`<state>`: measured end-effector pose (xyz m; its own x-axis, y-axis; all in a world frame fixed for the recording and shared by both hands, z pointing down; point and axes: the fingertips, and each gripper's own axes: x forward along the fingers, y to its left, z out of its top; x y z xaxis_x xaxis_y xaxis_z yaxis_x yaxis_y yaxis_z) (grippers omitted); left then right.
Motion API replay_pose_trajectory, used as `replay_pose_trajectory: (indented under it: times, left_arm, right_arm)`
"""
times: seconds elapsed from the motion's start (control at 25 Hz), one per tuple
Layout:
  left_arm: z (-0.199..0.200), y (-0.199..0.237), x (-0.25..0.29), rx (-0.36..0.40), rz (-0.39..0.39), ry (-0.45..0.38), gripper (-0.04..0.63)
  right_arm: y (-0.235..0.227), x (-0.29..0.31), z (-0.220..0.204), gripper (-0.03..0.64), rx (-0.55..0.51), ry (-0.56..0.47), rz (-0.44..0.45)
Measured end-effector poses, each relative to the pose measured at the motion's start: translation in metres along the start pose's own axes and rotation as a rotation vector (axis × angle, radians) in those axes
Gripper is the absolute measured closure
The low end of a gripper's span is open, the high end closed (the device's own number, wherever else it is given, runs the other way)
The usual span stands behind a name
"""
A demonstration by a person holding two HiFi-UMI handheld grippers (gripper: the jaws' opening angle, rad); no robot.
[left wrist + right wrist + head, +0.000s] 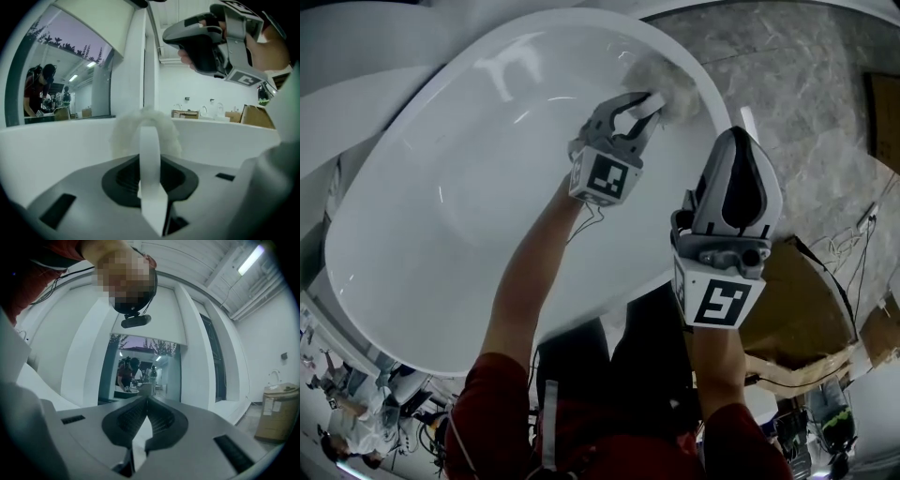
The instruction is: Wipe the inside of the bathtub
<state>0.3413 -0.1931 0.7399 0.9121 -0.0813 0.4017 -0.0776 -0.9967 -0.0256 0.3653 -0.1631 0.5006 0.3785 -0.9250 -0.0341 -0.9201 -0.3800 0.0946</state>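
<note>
Left arm reaches straight into the tub [441, 234]; left gripper [636, 111] clamps a cloth [664, 82] against its wall. Right gripper [146, 400], closed and empty, hovers raised over the rim.

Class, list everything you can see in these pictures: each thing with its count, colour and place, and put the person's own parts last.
Bathtub: one, white, fills the left and middle of the head view.
Cloth: one, white and fluffy, against the tub's inner wall near the far rim.
Floor: grey stone, right of the tub.
Cardboard: brown, on the floor at lower right; count unclear.
Left gripper: grey, inside the tub, jaws shut on the cloth.
Right gripper: grey, held up at the tub's right side, jaws shut, empty.
Forearms: two, bare, red sleeves.
</note>
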Motion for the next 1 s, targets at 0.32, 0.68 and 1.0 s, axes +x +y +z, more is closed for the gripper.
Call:
replay_pose_trajectory:
  times: [0.32,0.68,1.0]
  left_arm:
    - [-0.09,-0.002,0.016,-0.083,0.012,0.127,0.503]
    - [-0.189,-0.009,0.024,-0.1,-0.01,0.325,0.503]
    - [-0.27,-0.01,0.026,-0.134,-0.04,0.515,0.503]
  right_arm:
    - [0.016,0.017,-0.043,0.604,0.054,0.014,0.046]
    - [0.026,0.029,-0.071,0.604,0.091,0.03,0.071]
    - [0.041,0.04,-0.093,0.604,0.101,0.044,0.098]
